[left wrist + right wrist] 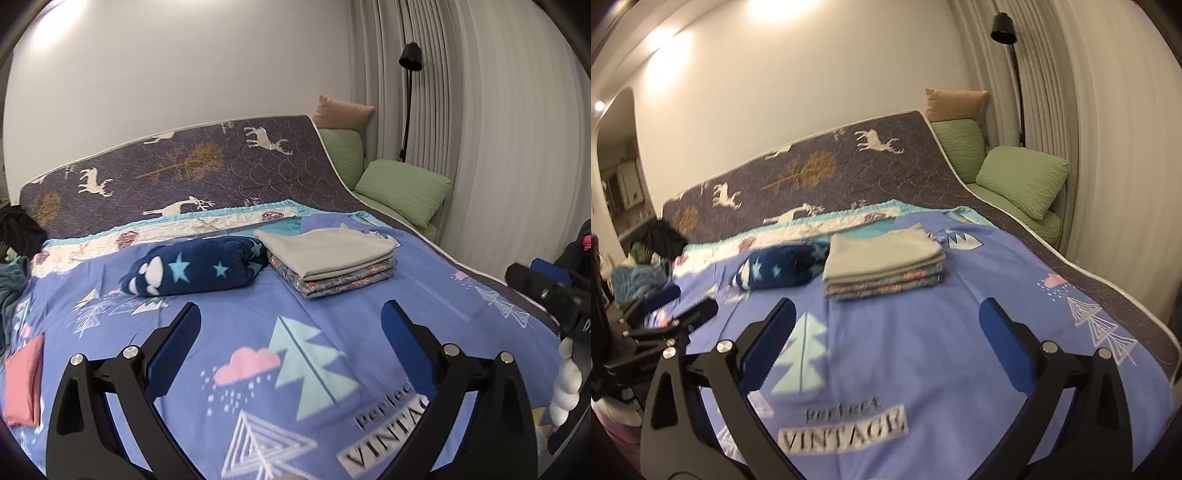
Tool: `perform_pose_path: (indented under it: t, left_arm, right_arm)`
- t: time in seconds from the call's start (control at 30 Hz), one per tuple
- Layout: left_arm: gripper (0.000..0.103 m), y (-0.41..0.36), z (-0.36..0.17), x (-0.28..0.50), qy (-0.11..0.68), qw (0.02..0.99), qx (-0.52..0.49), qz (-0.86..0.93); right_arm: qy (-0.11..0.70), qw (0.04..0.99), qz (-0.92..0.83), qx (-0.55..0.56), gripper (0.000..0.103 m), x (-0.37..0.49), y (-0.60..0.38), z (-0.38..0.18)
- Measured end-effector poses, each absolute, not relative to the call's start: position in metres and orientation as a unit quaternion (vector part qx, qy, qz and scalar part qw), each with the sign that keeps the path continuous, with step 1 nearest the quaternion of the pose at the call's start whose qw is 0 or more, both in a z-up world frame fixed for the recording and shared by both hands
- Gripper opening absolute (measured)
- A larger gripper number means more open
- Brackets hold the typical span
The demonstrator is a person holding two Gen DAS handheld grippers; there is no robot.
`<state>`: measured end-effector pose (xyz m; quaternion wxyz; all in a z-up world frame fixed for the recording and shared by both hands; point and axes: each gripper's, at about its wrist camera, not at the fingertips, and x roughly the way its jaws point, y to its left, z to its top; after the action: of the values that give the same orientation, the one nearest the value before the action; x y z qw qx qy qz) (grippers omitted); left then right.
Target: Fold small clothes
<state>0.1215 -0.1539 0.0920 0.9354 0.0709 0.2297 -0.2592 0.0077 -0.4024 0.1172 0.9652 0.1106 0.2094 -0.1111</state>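
A stack of folded clothes [328, 258] [882, 262], grey on top and patterned below, lies on the blue printed sheet [332, 325] [923, 332]. To its left rests a rolled navy fleece with stars [195, 271] [779, 267]. A folded coral piece [24, 380] sits at the sheet's left edge. My left gripper [291, 314] stands open over bare sheet in front of the stack, with nothing between its blue pads. My right gripper [888, 310] is open too, empty, short of the stack. The left gripper [681, 304] also shows at the left of the right wrist view.
Loose dark and teal garments [14, 258] [639, 273] are heaped at the bed's left side. A deer-print quilt [184, 166] covers the far part. Green pillows [402, 192] [1023, 177], a floor lamp [410, 55] and curtains stand right of the bed's edge.
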Motion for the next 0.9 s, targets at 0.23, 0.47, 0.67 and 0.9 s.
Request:
perform_pose_path:
  t: [0.23, 0.47, 0.67, 0.9]
  left_arm:
    - [0.102, -0.122, 0.099, 0.077, 0.240, 0.943, 0.061, -0.221]
    - [0.102, -0.099, 0.099, 0.045, 0.245, 0.941, 0.048, -0.228]
    - [0.102, -0.092, 0.103, 0.023, 0.229, 0.946, 0.057, -0.223]
    - [0.102, -0.086, 0.102, 0.015, 0.231, 0.945, 0.045, -0.226]
  right_arm:
    - [0.223, 0.959, -0.104, 0.138, 0.101, -0.031, -0.379, 0.124]
    - [0.241, 0.955, -0.111, 0.129, 0.101, -0.052, -0.356, 0.124]
    - [0.243, 0.957, -0.103, 0.120, 0.101, -0.066, -0.338, 0.125]
    - [0.240, 0.959, -0.101, 0.110, 0.101, -0.077, -0.329, 0.126]
